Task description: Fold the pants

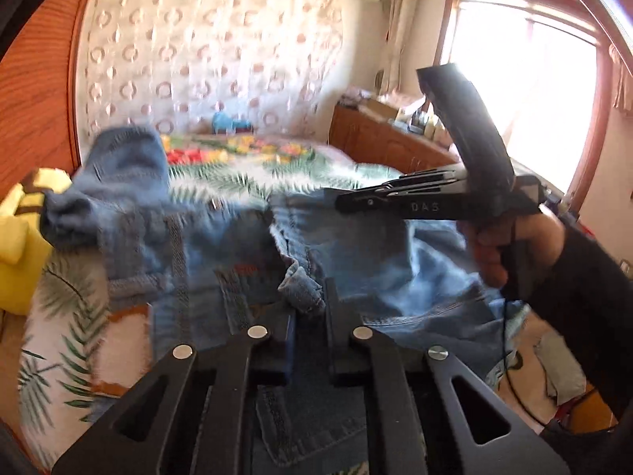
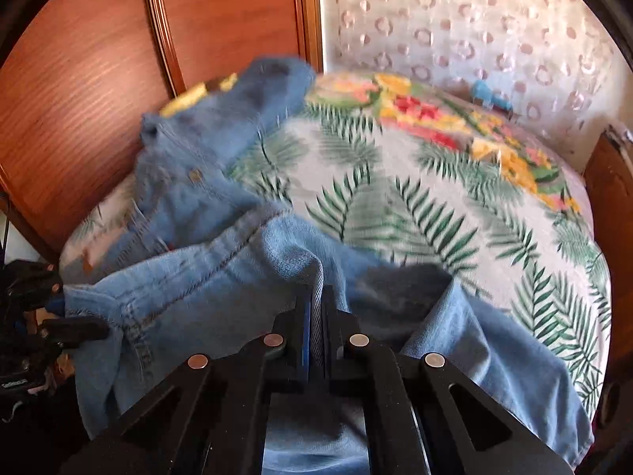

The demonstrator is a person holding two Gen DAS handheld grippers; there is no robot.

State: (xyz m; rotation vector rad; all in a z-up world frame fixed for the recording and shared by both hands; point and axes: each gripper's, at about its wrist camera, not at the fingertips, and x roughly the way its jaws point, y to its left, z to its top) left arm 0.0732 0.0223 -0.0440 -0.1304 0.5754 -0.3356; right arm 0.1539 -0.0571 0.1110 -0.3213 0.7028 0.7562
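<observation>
Denim is pinched in both tongs at this moment. The right gripper [image 2: 316, 316] has its jaws pressed together on a thin fold of the jeans [image 2: 198, 297], which stands up between the pads. The left gripper [image 1: 306, 308] is closed on a small bunched piece of hem or edge. The jeans lie crumpled on the bed [image 2: 435, 217], near its edge, and one end reaches to the wooden headboard [image 2: 79, 99]. I think the cloth is soft but rather heavy and thick, so it will sag and drag, not slip. Seams and the waistband look like the best places to hold. A yellow cushion [image 1: 16, 245] sits farther, beside the jeans.
</observation>
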